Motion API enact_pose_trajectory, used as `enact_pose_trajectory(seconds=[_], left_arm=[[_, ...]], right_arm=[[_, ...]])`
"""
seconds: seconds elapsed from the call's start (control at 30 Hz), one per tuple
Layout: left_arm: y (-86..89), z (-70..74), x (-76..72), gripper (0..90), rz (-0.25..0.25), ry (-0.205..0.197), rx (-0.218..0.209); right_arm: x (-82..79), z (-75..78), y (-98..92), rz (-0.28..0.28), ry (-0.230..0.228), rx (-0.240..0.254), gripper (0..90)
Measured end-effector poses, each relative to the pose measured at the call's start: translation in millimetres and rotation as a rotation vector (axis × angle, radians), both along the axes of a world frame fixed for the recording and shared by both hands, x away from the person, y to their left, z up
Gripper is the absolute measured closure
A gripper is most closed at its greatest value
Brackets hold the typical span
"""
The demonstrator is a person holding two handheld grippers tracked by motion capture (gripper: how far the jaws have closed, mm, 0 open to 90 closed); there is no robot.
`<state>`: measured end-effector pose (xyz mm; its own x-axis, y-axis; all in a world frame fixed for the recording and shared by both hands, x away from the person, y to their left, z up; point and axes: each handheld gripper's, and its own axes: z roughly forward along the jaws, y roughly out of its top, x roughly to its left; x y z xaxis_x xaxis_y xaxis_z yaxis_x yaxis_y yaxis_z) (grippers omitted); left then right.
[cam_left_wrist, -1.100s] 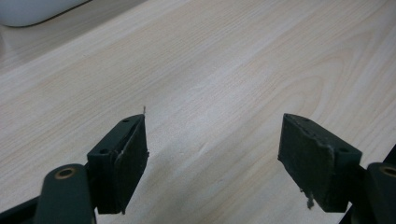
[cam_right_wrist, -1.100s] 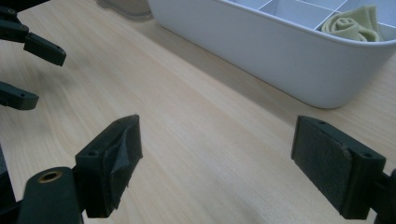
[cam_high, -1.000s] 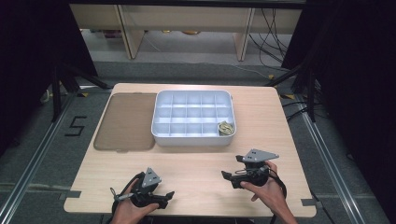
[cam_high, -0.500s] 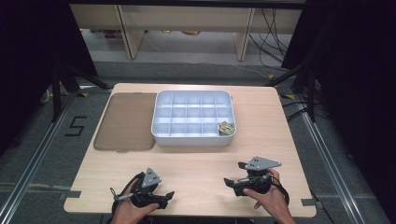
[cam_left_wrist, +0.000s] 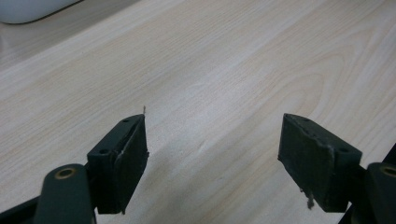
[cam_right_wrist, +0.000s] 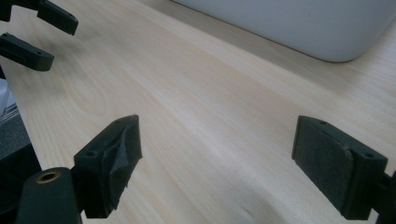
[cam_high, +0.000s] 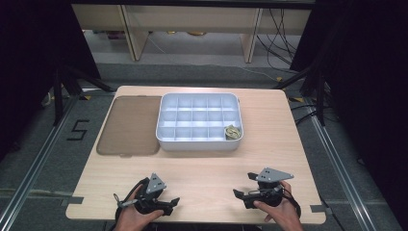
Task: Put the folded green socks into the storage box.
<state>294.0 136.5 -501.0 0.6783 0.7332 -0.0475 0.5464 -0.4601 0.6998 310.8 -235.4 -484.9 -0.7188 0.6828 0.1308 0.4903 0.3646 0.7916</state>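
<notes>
High view, compartment tray (cam_high: 166, 120) holding one crumpled object (cam_high: 233, 133), both grippers' jaws spread.

The right gripper (cam_high: 242, 185) has drawn back toward the table's near edge.

**Where the cameras are looking**

The high view is looking forward and down over the whole table (cam_high: 202, 166) from well above. Each gripper view is sitting low and close over the wood, facing the white tray (cam_right_wrist: 299, 23), which the high view is also taking in.
</notes>
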Motion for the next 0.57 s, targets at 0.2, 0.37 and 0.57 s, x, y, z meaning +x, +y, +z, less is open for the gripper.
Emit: enact_pose_trajectory(seconds=[0.2,0.37,0.57], left_arm=[[-0.5,-0.6,0.0,23.2,-0.003,0.007,-0.002],[-0.1,-1.1,0.3,23.2,-0.013,0.000,0.005],[0.3,-0.7,0.6,23.2,-0.015,0.003,0.009]], right_arm=[[-1.5,-2.8,-3.1,-0.007,0.000,-0.009,16.4],[0.1,-5.2,-1.7,0.036,0.009,0.007,16.4],[-0.4,-5.7,-1.0,0.023,0.008,0.008,16.4]])
